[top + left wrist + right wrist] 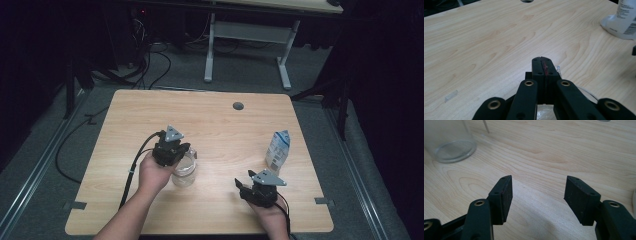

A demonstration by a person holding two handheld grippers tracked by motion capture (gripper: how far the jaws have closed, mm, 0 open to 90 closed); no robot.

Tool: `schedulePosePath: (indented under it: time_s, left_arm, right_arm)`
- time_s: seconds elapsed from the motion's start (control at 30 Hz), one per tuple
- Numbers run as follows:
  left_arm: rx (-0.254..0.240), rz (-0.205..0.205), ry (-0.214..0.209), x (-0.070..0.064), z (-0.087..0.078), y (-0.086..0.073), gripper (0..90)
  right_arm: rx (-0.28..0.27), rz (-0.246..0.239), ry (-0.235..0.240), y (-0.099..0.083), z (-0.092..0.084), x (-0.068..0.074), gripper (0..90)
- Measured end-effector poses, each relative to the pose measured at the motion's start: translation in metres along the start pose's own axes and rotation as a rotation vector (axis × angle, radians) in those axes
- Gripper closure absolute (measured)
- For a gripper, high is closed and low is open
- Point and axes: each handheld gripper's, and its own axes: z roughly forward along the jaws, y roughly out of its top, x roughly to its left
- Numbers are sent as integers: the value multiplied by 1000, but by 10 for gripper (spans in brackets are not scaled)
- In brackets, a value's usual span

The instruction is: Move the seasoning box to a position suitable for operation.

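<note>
L gripper [176, 150] sits over the rim of a clear round glass jar [184, 171] standing near the middle of the pale wood-grain table [215, 125]; its jaws are pressed flat together w/ nothing visibly pinched btwn them. R gripper [537, 195] rests low near the table's front edge, jaws spread wide over bare wood, well apart from the jar. A small white-and-blue carton [278, 150] stands upright toward the table's right side.

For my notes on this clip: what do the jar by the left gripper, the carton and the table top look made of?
The jar looks like clear glass or hard plastic: the wood grain shows through its wall. The carton seems coated paperboard, white with blue print and a folded gable top. The table top looks like light wood-grain laminate, smooth with a soft sheen, though real wood cannot be ruled out.
</note>
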Motion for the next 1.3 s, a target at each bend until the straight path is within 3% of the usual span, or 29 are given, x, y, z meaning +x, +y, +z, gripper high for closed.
schedulePosePath:
  time_s: [0.2, 0.4, 0.57, 0.8, 0.97, 1.3]
  left_arm:
    - [-28, -6, -4, -3, -10, -5, 900]
    - [-122, -39, 53, 12, -35, -6, 900]
    - [-113, -35, 74, 25, -45, -20, 870]
    - [-86, -77, 66, 37, -42, -51, 850]
    - [-86, -95, 45, 37, -37, -68, 864]
    - [-162, -97, 40, 23, -31, -95, 900]
  right_arm:
    - [4, 0, 5, 0, 1, 2, 397]
    - [9, 5, 6, -1, 1, 1, 396]
    - [11, 11, 18, -1, 2, 2, 407]
    - [8, 15, 21, -2, 3, 2, 446]
    - [2, 17, 19, -2, 4, 2, 450]
    - [12, 0, 20, -4, 5, 3, 491]
